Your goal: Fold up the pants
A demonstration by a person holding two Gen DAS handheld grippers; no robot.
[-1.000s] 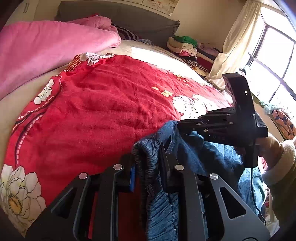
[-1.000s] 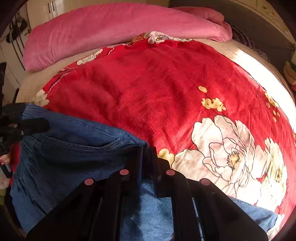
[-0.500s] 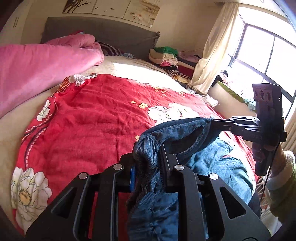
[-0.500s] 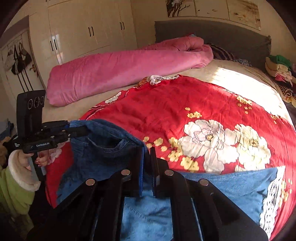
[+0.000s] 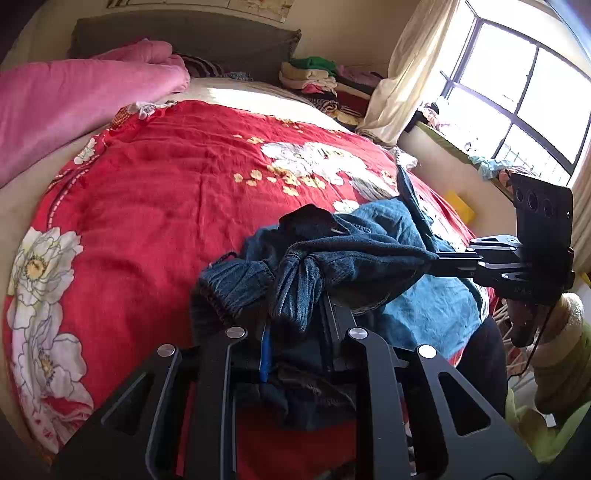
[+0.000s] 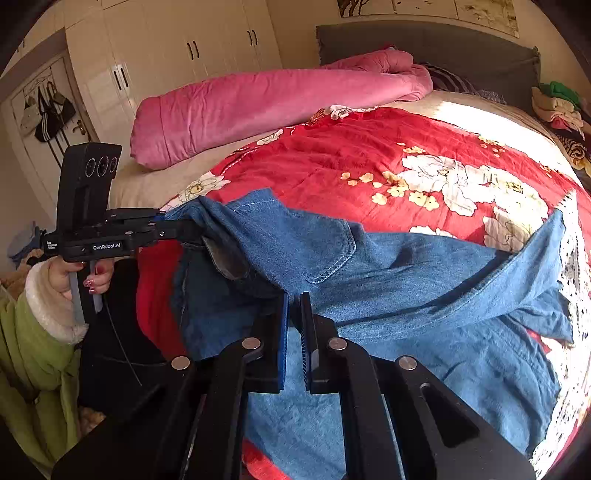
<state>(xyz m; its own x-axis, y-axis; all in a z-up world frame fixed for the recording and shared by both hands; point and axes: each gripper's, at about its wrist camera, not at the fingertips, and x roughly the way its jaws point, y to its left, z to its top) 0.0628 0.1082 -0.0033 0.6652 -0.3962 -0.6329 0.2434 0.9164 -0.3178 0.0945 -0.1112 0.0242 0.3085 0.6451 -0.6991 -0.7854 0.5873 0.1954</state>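
Blue denim pants [image 6: 388, 273] with white lace hems hang between my two grippers above the red floral bedspread [image 6: 369, 158]. My left gripper [image 5: 295, 314] is shut on the bunched waistband [image 5: 295, 280]; it also shows at the left of the right wrist view [image 6: 184, 230]. My right gripper [image 6: 294, 306] is shut on the other side of the waistband; it shows at the right of the left wrist view [image 5: 436, 260]. The legs trail down to the right over the bed edge [image 6: 480, 354].
A rolled pink duvet [image 6: 277, 99] lies along the far left of the bed. Stacked clothes [image 5: 314, 77] sit by the grey headboard [image 5: 184, 33]. A window and curtain [image 5: 410, 70] stand to the right, white wardrobes [image 6: 177, 55] to the left.
Both grippers have lifted and drawn back from the bed with the waistband. The pants now hang higher, stretched wider between them.
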